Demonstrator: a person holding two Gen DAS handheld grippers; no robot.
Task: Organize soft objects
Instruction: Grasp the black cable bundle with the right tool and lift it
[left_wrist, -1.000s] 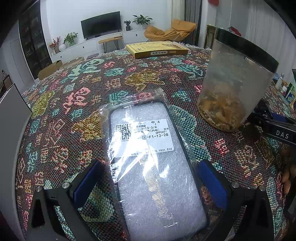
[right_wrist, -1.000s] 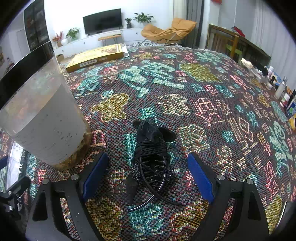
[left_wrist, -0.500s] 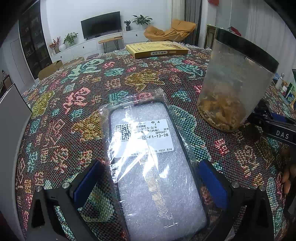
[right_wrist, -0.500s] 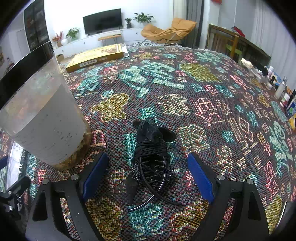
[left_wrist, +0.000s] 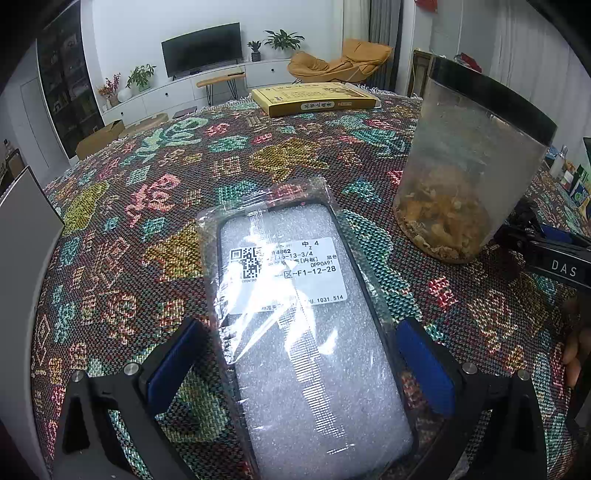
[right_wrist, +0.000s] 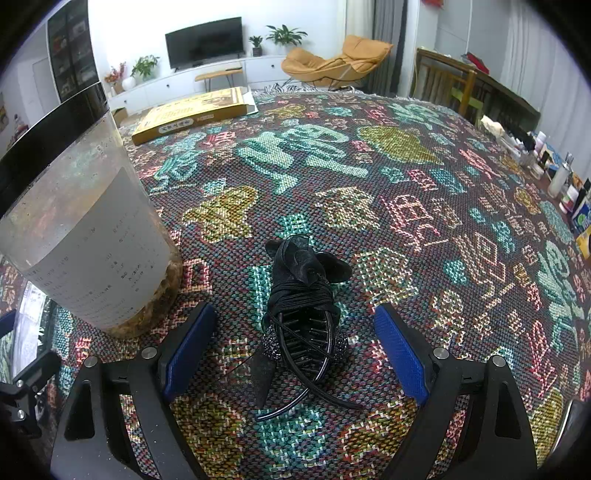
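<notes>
A black phone case in a clear plastic bag (left_wrist: 295, 314), white foam inside and a label on top, lies flat on the patterned cloth (left_wrist: 147, 206). My left gripper (left_wrist: 301, 360) stands open, its blue pads on either side of the bag without pressing it. In the right wrist view a black hair clip with a bow and wound cord (right_wrist: 304, 306) rests on the cloth. Around it my right gripper (right_wrist: 293, 349) is open, both pads well apart from the clip.
A tall clear jar with a black lid and dried contents (left_wrist: 465, 177) (right_wrist: 81, 229) stands between the two grippers. A yellow flat box (left_wrist: 314, 98) (right_wrist: 192, 112) lies at the table's far edge. Bottles and small items (right_wrist: 561, 184) crowd the right edge. A grey panel (left_wrist: 22, 258) rises at left.
</notes>
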